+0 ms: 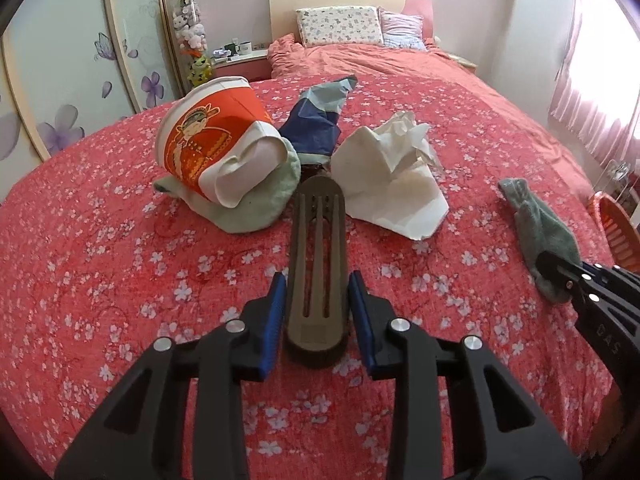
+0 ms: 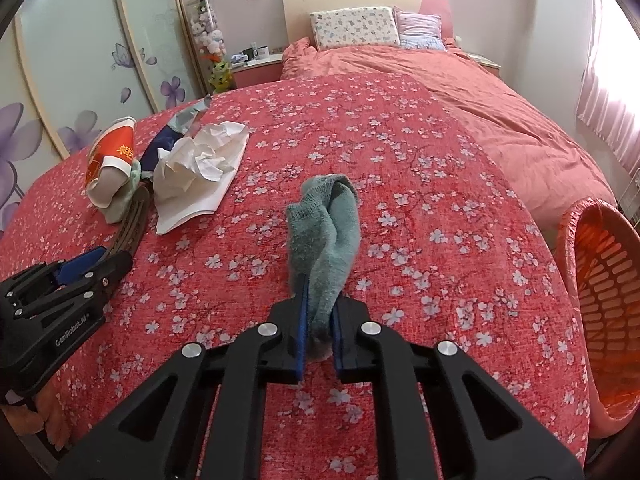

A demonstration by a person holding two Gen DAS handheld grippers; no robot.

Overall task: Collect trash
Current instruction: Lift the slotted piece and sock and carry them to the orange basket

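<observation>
On the red flowered bedspread lies a brown slotted sole-shaped piece (image 1: 317, 276). My left gripper (image 1: 318, 292) is open, with one jaw on each side of its near end. Beyond it are a crushed orange paper cup (image 1: 216, 140) on a pale green cloth (image 1: 256, 208), a blue wrapper (image 1: 316, 120) and crumpled white paper (image 1: 394, 176). My right gripper (image 2: 319, 308) is shut on a grey-green sock (image 2: 326, 232); the sock also shows in the left wrist view (image 1: 540, 232). The cup (image 2: 110, 160) and the paper (image 2: 196, 168) lie far left in the right wrist view.
An orange slatted basket (image 2: 604, 292) stands off the bed's right edge. Pillows (image 1: 340, 24) and a folded pink duvet (image 2: 460, 92) lie at the head of the bed. A nightstand with mugs (image 1: 240, 54) and wardrobe doors (image 1: 60, 80) are on the left.
</observation>
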